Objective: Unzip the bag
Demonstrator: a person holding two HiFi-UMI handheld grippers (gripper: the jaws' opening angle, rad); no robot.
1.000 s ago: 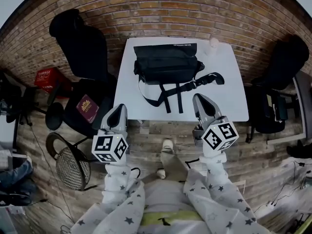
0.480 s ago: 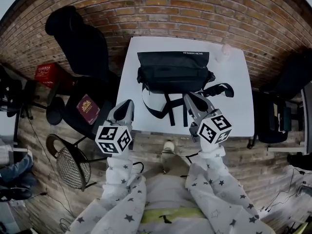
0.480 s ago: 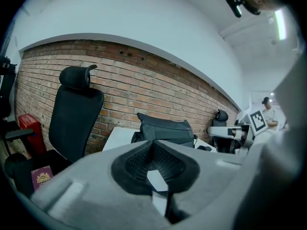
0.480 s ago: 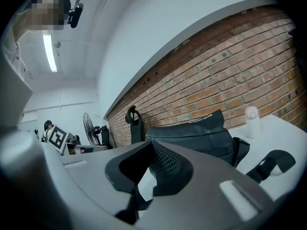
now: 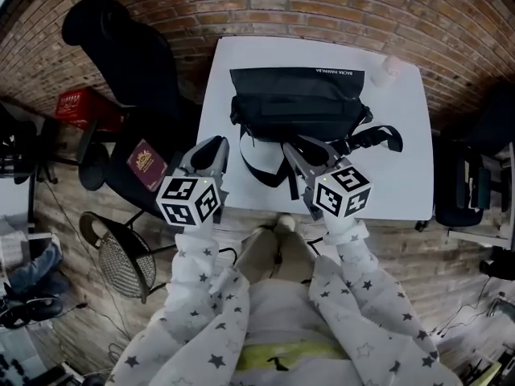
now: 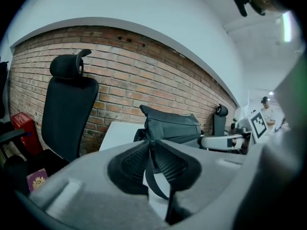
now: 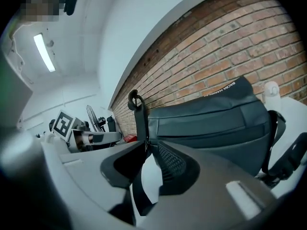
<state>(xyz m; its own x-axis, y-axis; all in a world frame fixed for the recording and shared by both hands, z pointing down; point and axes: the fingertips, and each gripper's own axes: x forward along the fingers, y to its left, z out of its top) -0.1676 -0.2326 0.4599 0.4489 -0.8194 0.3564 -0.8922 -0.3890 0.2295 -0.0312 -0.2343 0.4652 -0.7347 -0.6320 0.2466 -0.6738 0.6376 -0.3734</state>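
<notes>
The black bag [image 5: 298, 103] sits mid-table [image 5: 402, 175], straps [image 5: 269, 167] trailing toward the near edge. The left gripper [image 5: 213, 149] hangs by the table's left edge, and its fingers [image 6: 132, 164] have just been opening, barely cracked apart with nothing in them. The right gripper [image 5: 299, 151] is over the straps, its fingers [image 7: 170, 164] just been opening too, a bit wider, also empty.

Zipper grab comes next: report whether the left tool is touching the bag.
Apart. In the head view a strip of white table separates the left tool from the bag. Its jaws have just been opening, with nothing between them.
</notes>
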